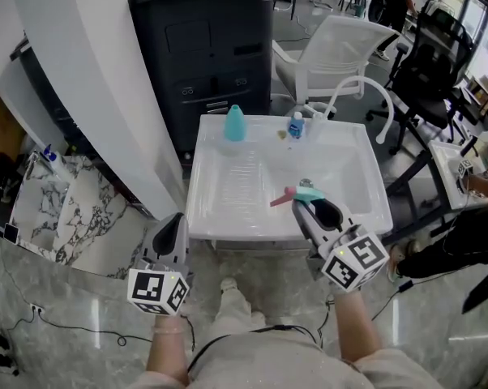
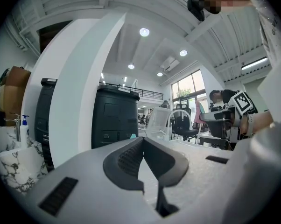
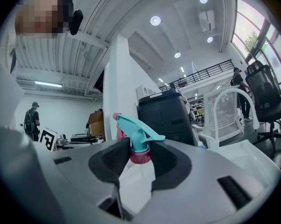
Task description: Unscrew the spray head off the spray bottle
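One spray head [image 3: 138,136], teal with a pink collar and a pink trigger, sits between the jaws of the right gripper [image 3: 139,160]. The two pads press on the pink collar from either side, so this gripper is clamped on the head. The teal nozzle part rises above the jaws. In the head view the spray head [image 1: 306,193] hangs over the right half of the one white sink [image 1: 228,227], its pink end pointing left, just ahead of the gripper's tips.

One teal spray bottle [image 1: 235,124] stands upright on the sink's back rim with no head on it, well apart from the held head. One small bottle with a blue cap [image 1: 296,126] stands on the same rim, to the right of the teal one. One curved white faucet [image 1: 372,87] rises at the sink's back right corner.

There are two grippers. The left gripper [image 1: 176,221] is in front of the sink's left front corner, its jaws closed together with nothing between them. Behind the sink stand one black cabinet [image 1: 203,47] and one white chair [image 1: 333,47].
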